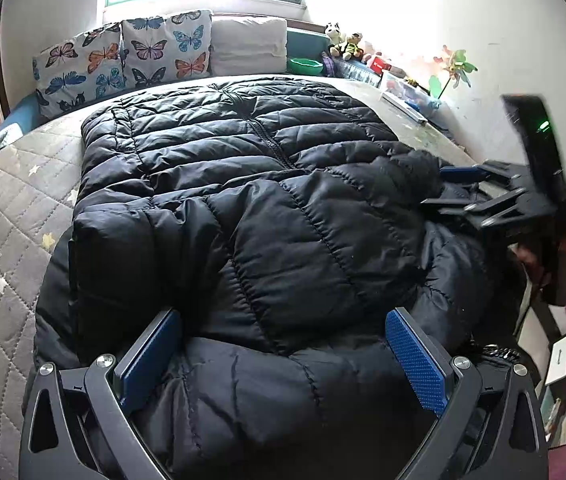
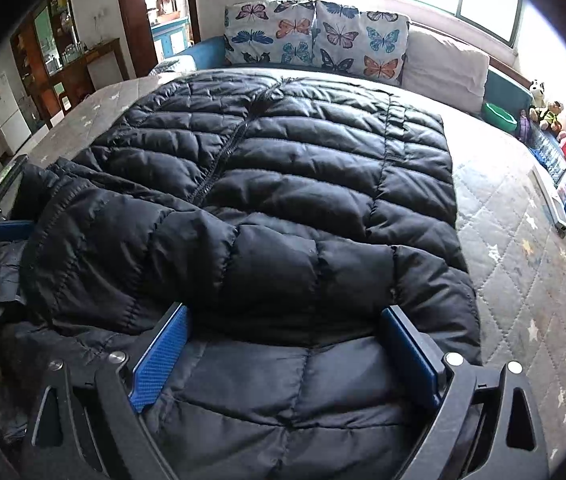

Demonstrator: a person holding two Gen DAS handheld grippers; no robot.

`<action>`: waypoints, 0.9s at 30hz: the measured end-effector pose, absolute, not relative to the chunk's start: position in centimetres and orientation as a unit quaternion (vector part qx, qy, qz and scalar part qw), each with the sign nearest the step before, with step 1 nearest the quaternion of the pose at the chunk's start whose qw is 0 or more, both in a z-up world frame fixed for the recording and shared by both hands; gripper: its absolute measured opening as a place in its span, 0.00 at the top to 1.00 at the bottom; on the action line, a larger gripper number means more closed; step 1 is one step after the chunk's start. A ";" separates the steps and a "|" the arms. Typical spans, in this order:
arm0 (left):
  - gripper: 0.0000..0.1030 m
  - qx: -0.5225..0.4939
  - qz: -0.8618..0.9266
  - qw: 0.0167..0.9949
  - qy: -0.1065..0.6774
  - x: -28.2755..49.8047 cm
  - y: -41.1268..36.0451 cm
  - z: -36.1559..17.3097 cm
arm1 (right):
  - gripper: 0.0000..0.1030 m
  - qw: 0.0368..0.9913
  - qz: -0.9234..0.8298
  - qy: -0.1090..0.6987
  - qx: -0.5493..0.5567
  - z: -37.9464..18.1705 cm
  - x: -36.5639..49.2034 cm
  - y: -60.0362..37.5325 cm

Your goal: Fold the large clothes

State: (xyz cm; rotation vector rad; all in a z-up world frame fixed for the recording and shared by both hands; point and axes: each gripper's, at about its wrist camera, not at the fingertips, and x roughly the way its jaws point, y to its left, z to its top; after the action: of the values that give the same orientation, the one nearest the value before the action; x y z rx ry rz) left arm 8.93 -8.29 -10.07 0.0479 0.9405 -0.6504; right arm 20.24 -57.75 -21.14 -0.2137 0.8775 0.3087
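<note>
Across the lower half of both wrist views my black puffer jacket [image 1: 243,200] lies on the quilted mattress [image 1: 7,216], its zipper running away toward the butterfly pillows [image 1: 123,56]. My left gripper [image 1: 279,356] and right gripper [image 2: 283,356] both gape wide over the near bulge, clasping nothing; neither looks nearer.
</note>
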 end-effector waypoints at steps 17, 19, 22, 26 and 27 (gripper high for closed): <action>0.00 0.085 -0.328 0.838 0.427 4.0 -7.9 -6.1 | 0.00 0.892 0.149 0.415 -0.097 -20.5 16.8 -60.0; 0.00 0.080 -0.364 0.824 0.428 1.7 -7.4 -5.3 | 0.00 0.901 0.155 0.395 -0.095 -19.1 15.4 -60.5; 0.00 0.090 -0.394 0.803 0.438 -1.5 -7.4 -5.4 | 0.00 0.907 0.162 0.373 -0.110 -17.8 13.4 -60.8; 0.00 0.102 -0.420 0.773 0.464 -4.7 -8.1 -6.7 | 0.00 0.907 0.173 0.355 -0.145 -17.3 10.0 -60.8; 0.00 0.106 -0.423 0.767 0.471 -5.3 -8.5 -7.1 | 0.00 0.906 0.175 0.352 -0.155 -17.3 9.3 -60.7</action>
State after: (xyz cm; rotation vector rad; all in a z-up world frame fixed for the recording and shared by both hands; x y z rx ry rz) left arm -5.27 -8.54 -7.10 0.2301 1.0230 -0.9192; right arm 9.33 -60.69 -17.35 -0.3200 0.7270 0.3605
